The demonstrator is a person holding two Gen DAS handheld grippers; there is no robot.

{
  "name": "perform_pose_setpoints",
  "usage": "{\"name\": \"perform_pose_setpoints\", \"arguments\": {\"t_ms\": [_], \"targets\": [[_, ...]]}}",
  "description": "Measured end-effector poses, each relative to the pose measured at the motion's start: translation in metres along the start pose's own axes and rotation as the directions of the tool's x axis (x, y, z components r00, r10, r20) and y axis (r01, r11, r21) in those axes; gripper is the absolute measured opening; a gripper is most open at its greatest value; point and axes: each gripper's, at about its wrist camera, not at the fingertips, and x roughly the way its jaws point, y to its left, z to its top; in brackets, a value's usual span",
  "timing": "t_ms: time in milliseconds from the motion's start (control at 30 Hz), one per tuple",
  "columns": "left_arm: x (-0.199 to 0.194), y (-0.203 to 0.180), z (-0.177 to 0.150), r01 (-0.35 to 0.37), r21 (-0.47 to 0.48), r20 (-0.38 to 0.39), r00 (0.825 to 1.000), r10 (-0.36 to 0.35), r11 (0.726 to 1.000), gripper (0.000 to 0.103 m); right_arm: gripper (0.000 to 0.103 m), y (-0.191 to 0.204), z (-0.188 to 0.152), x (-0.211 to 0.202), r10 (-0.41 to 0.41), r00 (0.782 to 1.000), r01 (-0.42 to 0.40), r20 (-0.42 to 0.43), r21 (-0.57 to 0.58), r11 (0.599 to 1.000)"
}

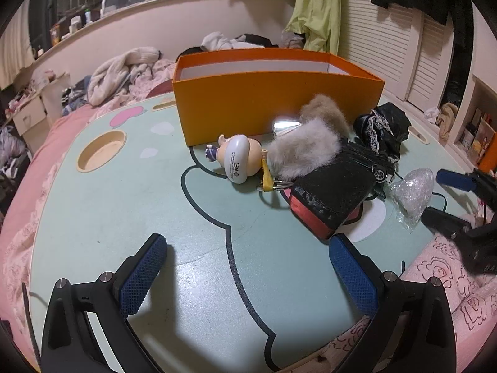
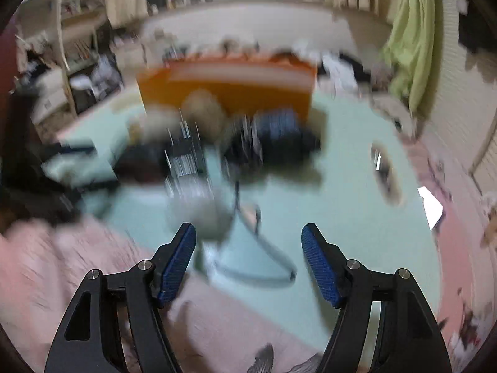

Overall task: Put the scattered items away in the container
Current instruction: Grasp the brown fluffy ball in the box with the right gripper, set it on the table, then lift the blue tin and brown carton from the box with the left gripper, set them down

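An orange open-topped box stands at the far side of the pale green table. In front of it lie a small toy figure, a grey fluffy fur piece, a black and red pouch, a black toy car, a black lace cloth and a crumpled clear plastic bag. My left gripper hovers open over bare table, short of the pouch. My right gripper is open and empty; its view is blurred, with the box ahead. From the left wrist it shows beside the bag.
The table rests on a pink rose-patterned bedspread. Round cup recess sits at the table's left. Heaped clothes and blankets lie behind the box; a green garment hangs by louvred doors. Shelves stand at the right.
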Motion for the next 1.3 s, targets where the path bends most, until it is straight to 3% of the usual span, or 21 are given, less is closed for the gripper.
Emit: {"name": "perform_pose_setpoints", "arguments": {"t_ms": [367,567,600,667,733,800,867,900,933,1067,1133,1233,1300], "targets": [[0.001,0.001,-0.001,0.0,-0.006,-0.005,1.0,0.0,1.0,0.103,0.1,0.014,0.016,0.111,0.024,1.0,-0.024,0.001,-0.004,1.0],[0.0,0.0,0.007,0.016,-0.008,-0.091,0.996,-0.016,1.0,0.102,0.102,0.017,0.025,0.157,0.023,1.0,-0.023,0.003,0.0,1.0],[-0.005,0.003,0.012,0.036,-0.051,-0.096,0.995,-0.04,0.998,0.098,0.102,0.018,0.027,0.166,0.022,1.0,-0.022,0.01,0.002,1.0],[-0.022,0.01,0.026,0.104,-0.144,-0.034,0.993,-0.11,0.984,0.093,0.102,0.02,0.03,0.179,0.021,1.0,-0.021,0.012,0.002,1.0],[-0.041,0.016,0.052,0.22,-0.224,0.07,0.975,-0.209,0.95,0.093,0.102,0.021,0.033,0.191,0.021,1.0,-0.021,0.014,0.003,1.0],[-0.05,0.018,0.083,0.314,-0.272,0.125,0.949,-0.291,0.91,0.093,0.102,0.023,0.036,0.204,0.021,1.0,-0.021,0.015,0.003,1.0],[-0.038,0.013,0.122,0.374,-0.307,0.074,0.926,-0.37,0.875,0.089,0.102,0.025,0.041,0.221,0.021,1.0,-0.021,0.016,0.003,1.0],[-0.028,0.007,0.138,0.386,-0.318,0.033,0.917,-0.397,0.866,0.081,0.102,0.026,0.04,0.218,0.021,1.0,-0.021,0.016,0.003,1.0],[-0.014,-0.001,0.154,0.385,-0.322,-0.015,0.911,-0.412,0.865,0.079,0.102,0.026,0.04,0.22,0.021,1.0,-0.021,0.016,0.003,1.0],[0.044,-0.041,0.192,0.302,-0.268,-0.205,0.91,-0.361,0.915,0.079,0.102,0.033,0.045,0.237,0.021,1.0,-0.021,0.02,0.003,1.0],[0.072,-0.056,0.2,0.276,-0.255,-0.269,0.9,-0.342,0.927,0.079,0.102,0.037,0.047,0.249,0.022,1.0,-0.022,0.022,0.003,1.0],[0.101,-0.069,0.202,0.246,-0.274,-0.33,0.884,-0.331,0.93,0.079,0.102,0.042,0.052,0.263,0.022,0.999,-0.023,0.029,0.005,1.0],[0.112,-0.076,0.204,0.233,-0.27,-0.34,0.885,-0.319,0.934,0.079,0.102,0.042,0.056,0.275,0.022,0.999,-0.023,0.032,0.007,1.0]]}}
